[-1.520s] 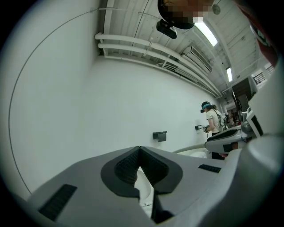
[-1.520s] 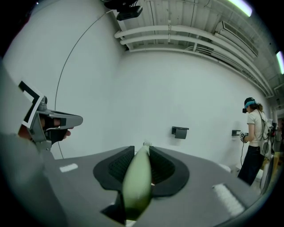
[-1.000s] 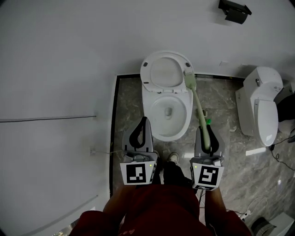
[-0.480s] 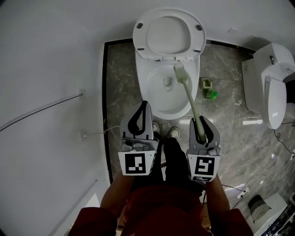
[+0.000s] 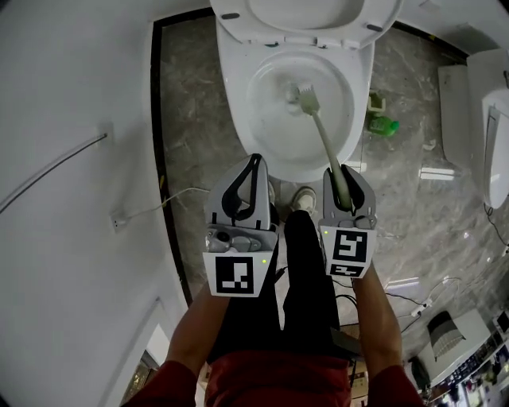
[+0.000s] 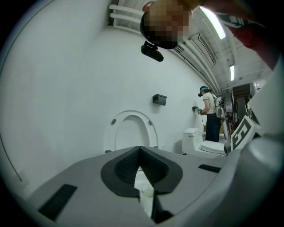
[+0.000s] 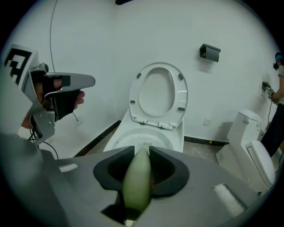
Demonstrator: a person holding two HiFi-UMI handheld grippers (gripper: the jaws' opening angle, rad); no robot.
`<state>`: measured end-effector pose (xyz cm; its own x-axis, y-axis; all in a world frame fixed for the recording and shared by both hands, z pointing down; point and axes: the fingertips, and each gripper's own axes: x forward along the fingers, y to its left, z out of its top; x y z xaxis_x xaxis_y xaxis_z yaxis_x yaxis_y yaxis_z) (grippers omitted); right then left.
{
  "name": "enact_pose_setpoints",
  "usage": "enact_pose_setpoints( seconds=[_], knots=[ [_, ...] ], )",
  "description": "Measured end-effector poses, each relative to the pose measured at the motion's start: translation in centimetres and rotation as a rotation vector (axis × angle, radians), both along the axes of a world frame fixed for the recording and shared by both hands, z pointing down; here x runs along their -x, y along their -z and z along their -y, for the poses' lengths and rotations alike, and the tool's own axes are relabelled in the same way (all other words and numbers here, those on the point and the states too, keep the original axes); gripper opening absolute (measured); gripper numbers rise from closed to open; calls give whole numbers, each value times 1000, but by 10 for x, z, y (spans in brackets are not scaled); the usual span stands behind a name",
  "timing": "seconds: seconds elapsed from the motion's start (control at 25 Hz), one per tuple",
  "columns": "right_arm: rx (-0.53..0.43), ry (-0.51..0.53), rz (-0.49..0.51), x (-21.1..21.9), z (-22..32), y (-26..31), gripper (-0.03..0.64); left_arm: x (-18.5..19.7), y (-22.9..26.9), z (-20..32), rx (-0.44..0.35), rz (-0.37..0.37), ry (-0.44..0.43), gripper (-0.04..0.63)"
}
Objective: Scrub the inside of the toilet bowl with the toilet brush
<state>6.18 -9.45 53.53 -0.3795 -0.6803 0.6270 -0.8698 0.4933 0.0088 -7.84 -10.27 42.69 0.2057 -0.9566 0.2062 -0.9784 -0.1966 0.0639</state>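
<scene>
The white toilet bowl (image 5: 274, 135) stands open at the top of the head view, its seat and lid (image 5: 302, 20) raised. My right gripper (image 5: 343, 176) is shut on the pale green handle of the toilet brush (image 5: 324, 139). The brush's bristle head (image 5: 305, 97) is down inside the bowl near the back. In the right gripper view the handle (image 7: 137, 181) fills the jaws and points at the bowl (image 7: 142, 138). My left gripper (image 5: 255, 161) hovers beside the bowl's front rim, shut and holding nothing. Its tips (image 6: 141, 150) meet in the left gripper view.
A green brush holder (image 5: 382, 123) sits on the marble floor right of the bowl. A second toilet (image 5: 487, 119) stands at the far right. Cables (image 5: 155, 208) trail along the black floor border at the left wall. Another person (image 6: 212, 117) stands far off.
The brush head has come down from the raised seat's edge into the bowl. Both grippers and my view have moved closer over the toilet.
</scene>
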Motion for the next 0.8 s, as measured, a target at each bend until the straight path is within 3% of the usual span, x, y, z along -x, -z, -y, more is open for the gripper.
enact_pose_setpoints(
  seconds=[0.32, 0.56, 0.8],
  knots=[
    [95, 45, -40, 1, -26, -83, 114, -8, -76, -18, 50, -39, -41, 5],
    [152, 24, -33, -5, -36, -103, 114, -17, -100, -20, 91, -49, -63, 5],
    [127, 76, -106, -16, -20, -108, 114, -30, -109, -14, 136, -64, -109, 5]
  ],
)
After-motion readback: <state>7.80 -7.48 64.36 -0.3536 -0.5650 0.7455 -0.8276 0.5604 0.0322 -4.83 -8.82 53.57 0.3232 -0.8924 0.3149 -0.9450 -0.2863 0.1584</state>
